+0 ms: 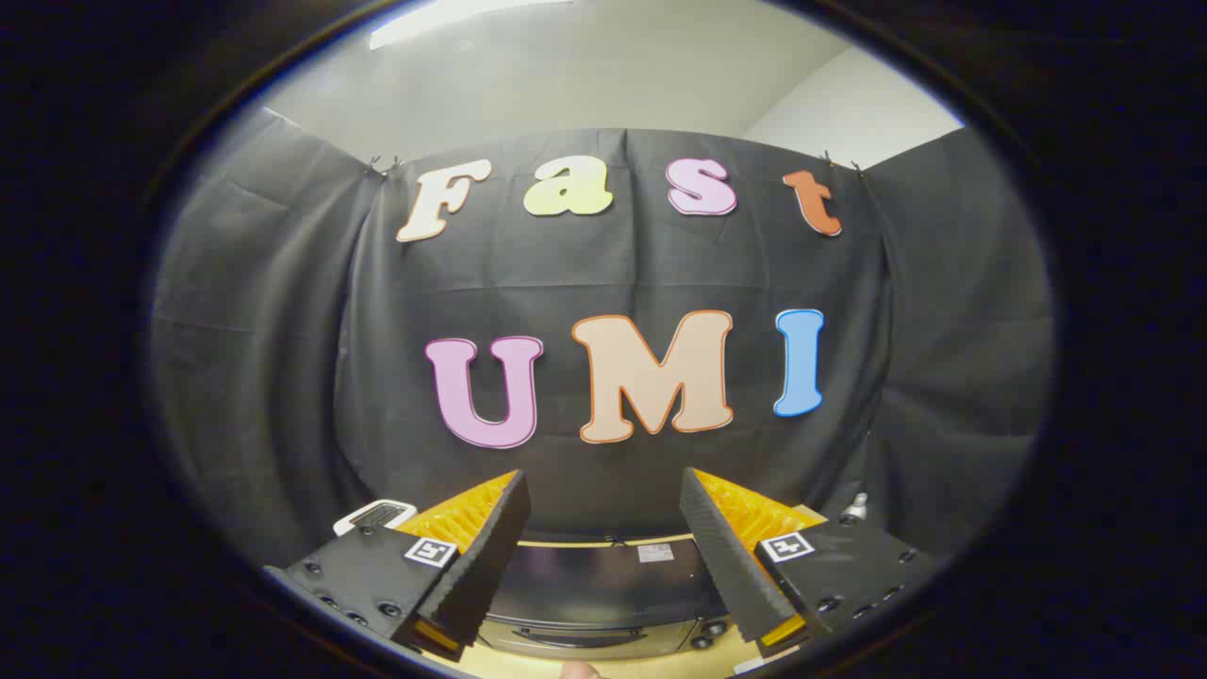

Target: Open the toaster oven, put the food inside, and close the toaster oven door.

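My gripper point(603, 490) is released, fingers spread wide w/ nothing between them, held up high. Toaster oven point(594, 589) sits below & just ahead, seen between the fingers, door closed, on the desk point(651, 666). Small white object point(375, 515) beyond my left finger.

Premises: a staged recording booth inside a plain room, not a lived-in kitchen. Black cloth point(603, 283) is hung as a backdrop, pinned along its top edge and wrapping round both sides. Above the cloth, bare white wall point(849, 104) and ceiling point(566, 66) are visible. Below the cloth, a toaster oven point(603, 594) sits on a light wooden table point(622, 665).
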The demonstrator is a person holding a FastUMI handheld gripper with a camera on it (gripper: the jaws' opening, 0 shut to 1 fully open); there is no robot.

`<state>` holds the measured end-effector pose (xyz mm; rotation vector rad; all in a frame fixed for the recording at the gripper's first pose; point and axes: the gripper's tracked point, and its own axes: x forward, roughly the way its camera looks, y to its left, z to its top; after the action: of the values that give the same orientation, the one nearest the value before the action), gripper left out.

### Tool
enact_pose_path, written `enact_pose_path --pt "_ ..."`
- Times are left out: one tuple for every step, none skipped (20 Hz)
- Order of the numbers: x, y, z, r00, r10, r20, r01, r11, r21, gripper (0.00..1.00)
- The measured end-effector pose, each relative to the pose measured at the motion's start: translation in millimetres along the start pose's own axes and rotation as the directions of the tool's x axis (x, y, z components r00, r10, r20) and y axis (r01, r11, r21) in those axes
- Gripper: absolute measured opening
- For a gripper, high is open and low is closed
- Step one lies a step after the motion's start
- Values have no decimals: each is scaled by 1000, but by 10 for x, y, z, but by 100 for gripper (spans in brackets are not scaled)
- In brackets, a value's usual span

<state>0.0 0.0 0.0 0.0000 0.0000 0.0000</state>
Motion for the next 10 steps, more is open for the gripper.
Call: enact_pose_path --pt "0 2 -16 1000 5 -6 -5 1000 -1 100" --pt "-10 -1 -45 1000 10 -18 -10 1000 -2 100" --pt "-15 3 -63 999 17 -30 -17 1000 -1 100" --pt "-14 -3 -94 999 25 -43 -25 1000 -1 100" --pt "-5 -15 -131 998 29 -52 -29 1000 0 100" --pt "9 -39 -178 998 32 -63 -32 999 1 100" --pt "30 -66 -224 997 31 -72 -31 1000 1 100" --pt "52 -61 -297 996 27 -83 -27 1000 0 100" --pt "82 -60 -381 995 22 -96 -22 1000 1 100" --pt "94 -33 -498 994 19 -110 -19 1000 2 100"
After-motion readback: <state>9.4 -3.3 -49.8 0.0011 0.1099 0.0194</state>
